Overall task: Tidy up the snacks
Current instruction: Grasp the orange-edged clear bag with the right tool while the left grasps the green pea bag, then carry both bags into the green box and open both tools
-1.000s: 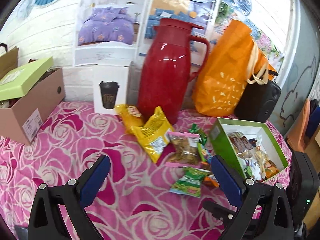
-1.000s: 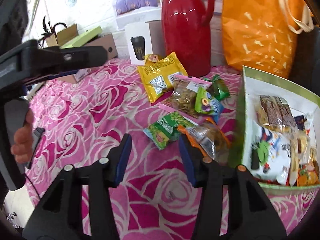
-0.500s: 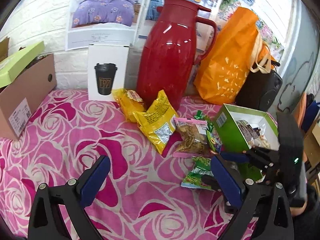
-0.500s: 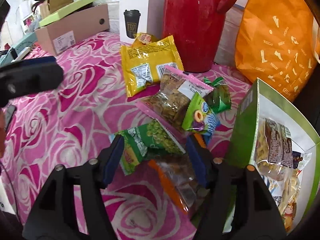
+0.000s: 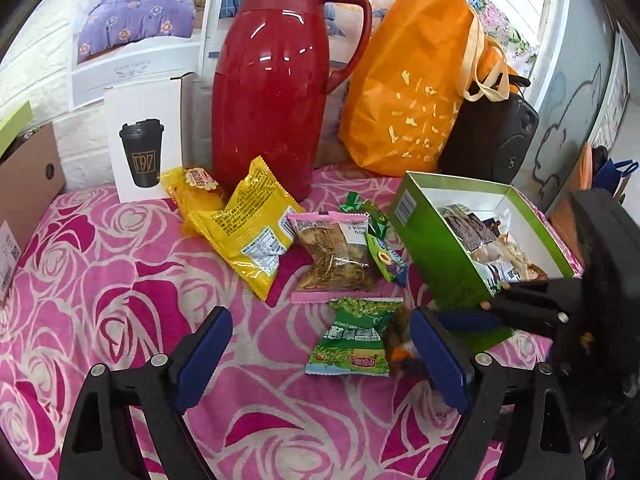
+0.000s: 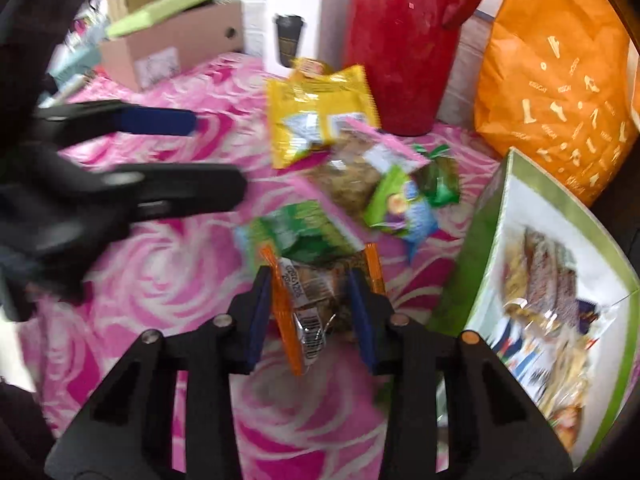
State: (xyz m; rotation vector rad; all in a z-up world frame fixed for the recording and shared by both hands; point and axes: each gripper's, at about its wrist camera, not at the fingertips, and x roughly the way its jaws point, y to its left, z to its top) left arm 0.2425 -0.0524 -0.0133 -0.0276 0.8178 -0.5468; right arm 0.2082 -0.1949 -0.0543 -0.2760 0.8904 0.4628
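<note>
Two blue pads of the right gripper (image 6: 310, 312) pinch an orange-edged snack packet (image 6: 316, 304) above the pink rose tablecloth (image 5: 120, 280), between the green pea packet (image 5: 354, 336) and the green box (image 5: 436, 256) of snacks. The left gripper (image 5: 320, 356) gapes wide beside it, holding nothing. Half a second ago the right gripper's pads merely straddled that packet.

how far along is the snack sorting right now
Partly done. The green box already holds several packets. In hand: the right gripper has its fingers around the orange-edged packet, just beside the box. The left gripper is open and holds nothing. Left on the pink cloth: the green pea packet, the pink-edged packet, the yellow bag and a few smaller ones.
</note>
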